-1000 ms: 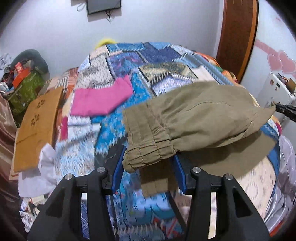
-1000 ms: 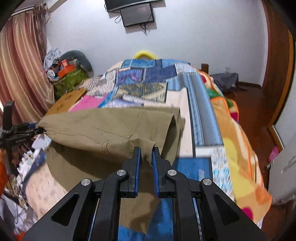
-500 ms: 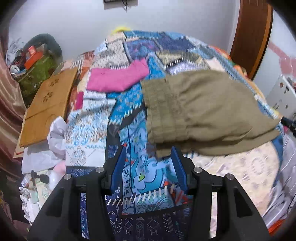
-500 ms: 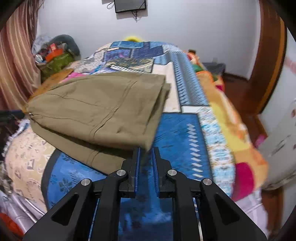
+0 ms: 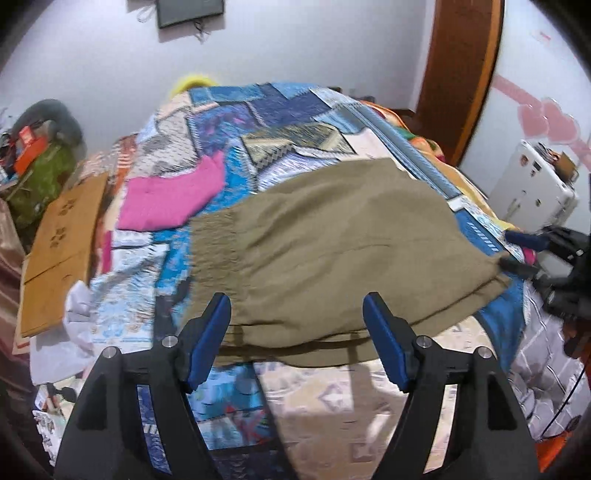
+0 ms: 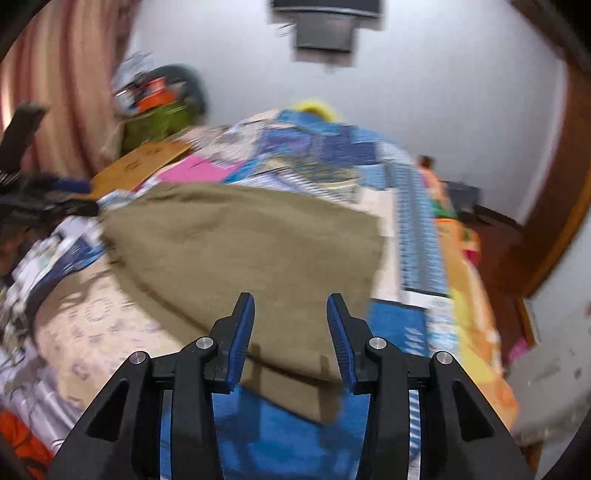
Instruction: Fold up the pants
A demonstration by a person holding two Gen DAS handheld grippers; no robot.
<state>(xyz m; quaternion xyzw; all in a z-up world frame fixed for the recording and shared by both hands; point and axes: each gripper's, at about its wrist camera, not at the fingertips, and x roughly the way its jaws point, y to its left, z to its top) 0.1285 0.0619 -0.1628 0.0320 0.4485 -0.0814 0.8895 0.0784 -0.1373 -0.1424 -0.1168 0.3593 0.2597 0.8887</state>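
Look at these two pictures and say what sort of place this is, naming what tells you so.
Most likely a bedroom in a home: a bed under a patchwork quilt with olive pants laid on it, a curtain at one side, and a screen mounted on the wall.

Home bedroom: patchwork-quilted bed [image 5: 295,122], curtain [image 6: 55,92], wall-mounted screen [image 5: 190,11].

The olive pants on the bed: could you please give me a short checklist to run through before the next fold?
1. Left gripper released: ok, its jaws have just been opening and stand wide, no cloth pinched.
2. Right gripper released: ok, its jaws have just been opening, pads clear of the cloth.
3. Olive pants lying folded on the patchwork bedspread: ok.
4. Layers aligned: not ok, lower layer sticks out along the near edge.
5. Pink garment clear of the pants: ok.
6. Wrinkle-free: cannot tell, blurred.
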